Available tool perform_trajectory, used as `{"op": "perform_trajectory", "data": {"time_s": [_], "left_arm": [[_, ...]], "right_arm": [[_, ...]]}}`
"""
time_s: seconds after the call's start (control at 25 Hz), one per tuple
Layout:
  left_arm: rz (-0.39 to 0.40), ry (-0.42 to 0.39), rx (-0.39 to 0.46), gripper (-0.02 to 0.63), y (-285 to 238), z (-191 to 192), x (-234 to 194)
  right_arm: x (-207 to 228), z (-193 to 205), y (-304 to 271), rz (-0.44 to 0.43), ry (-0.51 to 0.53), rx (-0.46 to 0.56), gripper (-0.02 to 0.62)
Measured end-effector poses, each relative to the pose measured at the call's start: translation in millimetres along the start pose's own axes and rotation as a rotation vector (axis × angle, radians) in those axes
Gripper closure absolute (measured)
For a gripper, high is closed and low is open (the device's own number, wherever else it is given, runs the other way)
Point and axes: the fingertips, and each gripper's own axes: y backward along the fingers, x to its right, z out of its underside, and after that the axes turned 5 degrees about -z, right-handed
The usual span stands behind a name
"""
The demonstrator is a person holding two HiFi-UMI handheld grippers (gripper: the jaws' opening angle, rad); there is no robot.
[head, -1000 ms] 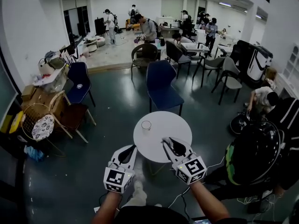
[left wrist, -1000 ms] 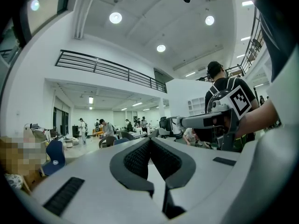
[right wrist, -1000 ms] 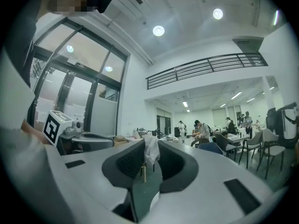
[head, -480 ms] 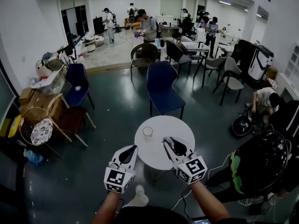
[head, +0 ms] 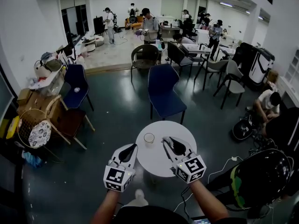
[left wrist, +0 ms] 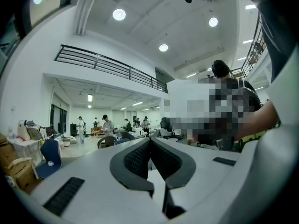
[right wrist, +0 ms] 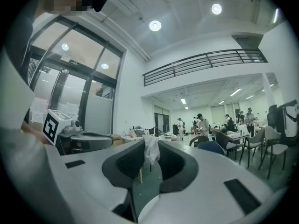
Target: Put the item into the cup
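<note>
The person has stepped up to the round desk [head: 152, 162], so both tongs now reach further over it than a second ago, held level in the same pose. The left tongs [head: 132, 147] are clenched on nothing, their tips meeting at the desk's near-left edge. The right tongs [head: 167, 140] grasp the item [right wrist: 151, 152], a small crumpled white scrap pinched between the pads and poking out above them. The clear cup [head: 149, 138] stands upright on the left part of the desk, just beside the right tips. It looks empty, though it is small from here.

To do this well, I'd say the right tongs should swing left until the scrap hangs squarely over the cup's mouth. They should then dip and let go low, since so light a thing could drift or cling to a pad. The left tongs might steady the cup, which looks easy to knock.

Beyond, the blue chair [head: 161, 90] also sits nearer in view.
</note>
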Motion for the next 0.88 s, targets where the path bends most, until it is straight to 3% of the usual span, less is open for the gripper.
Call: {"op": "perform_trajectory", "data": {"time_s": [0.88], "left_arm": [[0.064,0.031,-0.032,0.591,-76,14,-92]], "right_arm": [[47,5,-104,0.065,-0.015,-0.032,0.505]]}}
